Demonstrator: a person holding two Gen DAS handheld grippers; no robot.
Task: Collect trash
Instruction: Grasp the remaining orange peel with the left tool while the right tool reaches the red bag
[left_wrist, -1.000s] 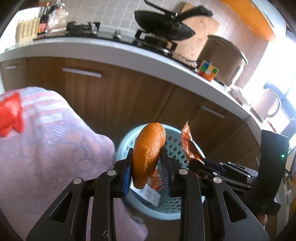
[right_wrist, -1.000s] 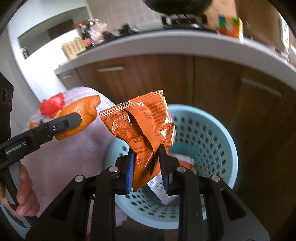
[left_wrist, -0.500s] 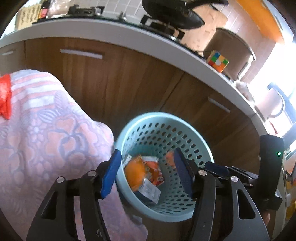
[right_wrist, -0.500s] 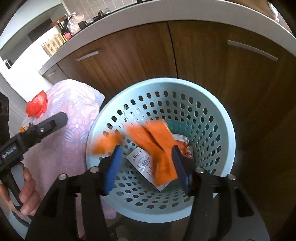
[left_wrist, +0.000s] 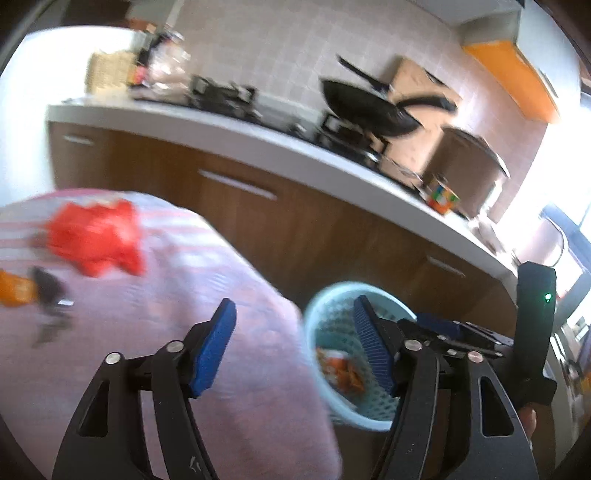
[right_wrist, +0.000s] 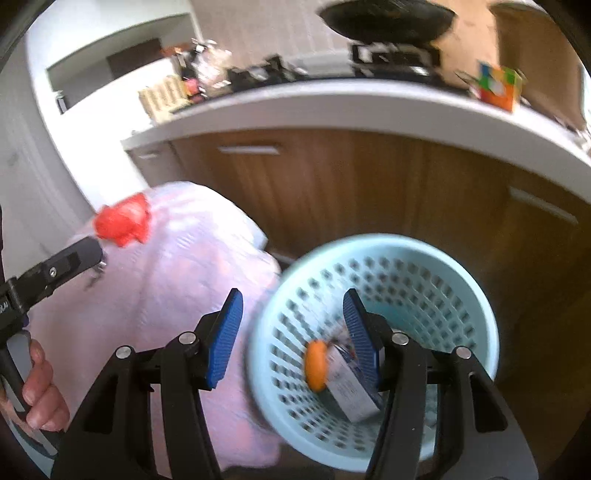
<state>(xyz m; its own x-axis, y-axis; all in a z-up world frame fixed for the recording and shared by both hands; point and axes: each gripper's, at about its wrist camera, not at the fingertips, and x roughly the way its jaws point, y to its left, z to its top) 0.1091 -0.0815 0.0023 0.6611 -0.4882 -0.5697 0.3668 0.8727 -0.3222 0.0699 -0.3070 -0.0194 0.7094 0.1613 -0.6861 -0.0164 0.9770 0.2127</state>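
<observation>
The pink cloth (right_wrist: 173, 295) fills the lower left; red trash (right_wrist: 123, 221) lies at its upper edge. At lower right, touching it, the basket (right_wrist: 461, 295) holds an orange piece (right_wrist: 317, 365) and a packet (right_wrist: 349, 387). The left gripper (left_wrist: 295, 347) is opening, empty; the right gripper (right_wrist: 291, 336) gapes, empty.

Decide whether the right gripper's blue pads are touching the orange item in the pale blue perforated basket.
Apart. The right wrist view shows the right gripper open and empty, with the orange item lying low in the basket.
</observation>
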